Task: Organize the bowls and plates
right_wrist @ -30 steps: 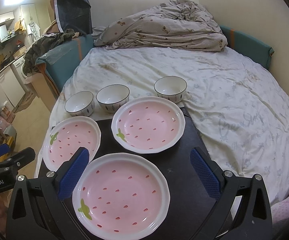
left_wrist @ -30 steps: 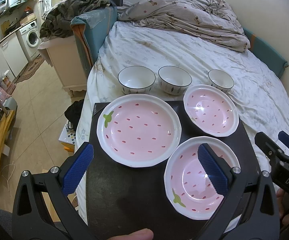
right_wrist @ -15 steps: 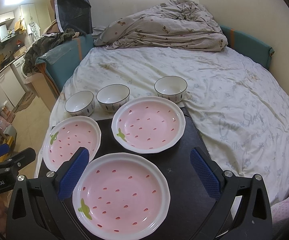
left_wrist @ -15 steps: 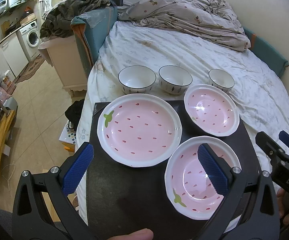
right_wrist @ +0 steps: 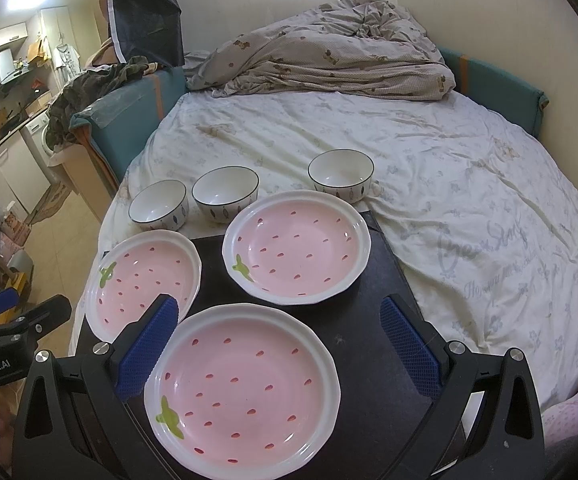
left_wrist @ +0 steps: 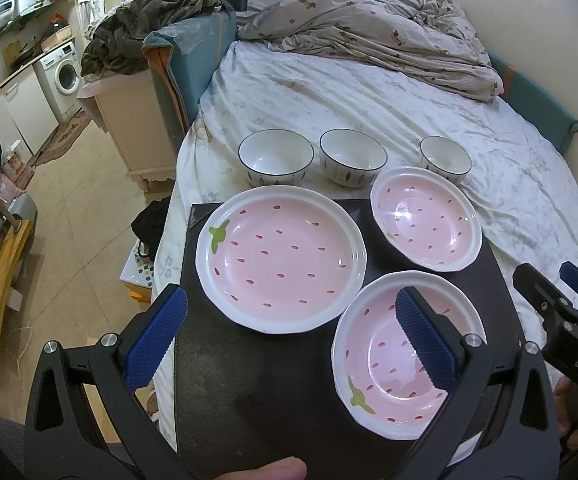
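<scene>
Rumpled bed; glossy round pink plates on matte blk board.

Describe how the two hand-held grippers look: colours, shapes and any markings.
Both the left gripper and the right gripper have black triangular frames with cut-outs and silver screws. The fingers carry blue pads with a fine grid texture. White lettering shows on each: "DAS" on the right one, "GenRobot.AI" on the left.
</scene>
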Action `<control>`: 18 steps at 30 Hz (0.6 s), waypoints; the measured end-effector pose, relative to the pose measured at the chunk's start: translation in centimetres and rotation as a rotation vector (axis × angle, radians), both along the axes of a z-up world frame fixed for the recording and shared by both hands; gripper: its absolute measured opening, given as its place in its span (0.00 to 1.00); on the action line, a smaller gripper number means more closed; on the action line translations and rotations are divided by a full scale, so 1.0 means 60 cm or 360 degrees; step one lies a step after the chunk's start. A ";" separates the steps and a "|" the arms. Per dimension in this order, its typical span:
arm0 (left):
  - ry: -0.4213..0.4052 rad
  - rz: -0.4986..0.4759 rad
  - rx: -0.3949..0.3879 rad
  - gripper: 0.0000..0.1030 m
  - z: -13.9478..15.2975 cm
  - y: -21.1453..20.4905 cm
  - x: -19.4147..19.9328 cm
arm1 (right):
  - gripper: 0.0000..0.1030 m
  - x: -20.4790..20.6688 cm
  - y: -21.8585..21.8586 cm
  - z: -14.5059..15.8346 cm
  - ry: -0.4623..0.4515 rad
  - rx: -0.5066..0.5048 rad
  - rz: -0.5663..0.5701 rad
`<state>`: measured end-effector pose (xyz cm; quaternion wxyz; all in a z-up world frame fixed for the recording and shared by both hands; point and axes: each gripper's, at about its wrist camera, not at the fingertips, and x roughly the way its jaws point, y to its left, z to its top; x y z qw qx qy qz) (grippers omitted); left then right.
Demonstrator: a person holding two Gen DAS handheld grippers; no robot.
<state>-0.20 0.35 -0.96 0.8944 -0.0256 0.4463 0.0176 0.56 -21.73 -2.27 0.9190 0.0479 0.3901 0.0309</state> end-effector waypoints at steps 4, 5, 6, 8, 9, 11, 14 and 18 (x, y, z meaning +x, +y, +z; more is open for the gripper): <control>-0.0001 -0.0001 -0.0001 1.00 0.002 -0.001 -0.001 | 1.00 -0.001 0.000 -0.002 0.0000 -0.0001 0.0001; -0.0002 -0.0002 -0.0001 1.00 0.001 0.000 -0.001 | 1.00 0.000 -0.001 -0.002 0.0002 0.0000 0.0000; -0.0002 -0.0002 0.0000 1.00 0.001 0.000 -0.001 | 1.00 0.000 -0.001 -0.002 0.0002 0.0002 -0.0001; 0.0000 -0.0002 0.0000 1.00 0.002 -0.001 0.000 | 1.00 0.000 -0.001 -0.002 0.0003 0.0002 -0.0001; 0.0001 -0.0003 -0.0001 1.00 0.002 -0.001 -0.001 | 1.00 0.000 0.000 -0.002 0.0003 -0.0001 -0.0001; -0.0001 -0.0002 -0.0001 1.00 0.002 0.000 -0.002 | 1.00 0.000 0.000 -0.002 0.0004 0.0000 0.0000; -0.0002 -0.0004 0.0002 1.00 0.001 -0.001 0.000 | 1.00 0.000 0.000 -0.002 0.0003 0.0000 0.0000; 0.0001 -0.0003 0.0000 1.00 0.000 -0.001 0.002 | 1.00 0.000 0.000 -0.003 0.0003 0.0000 0.0000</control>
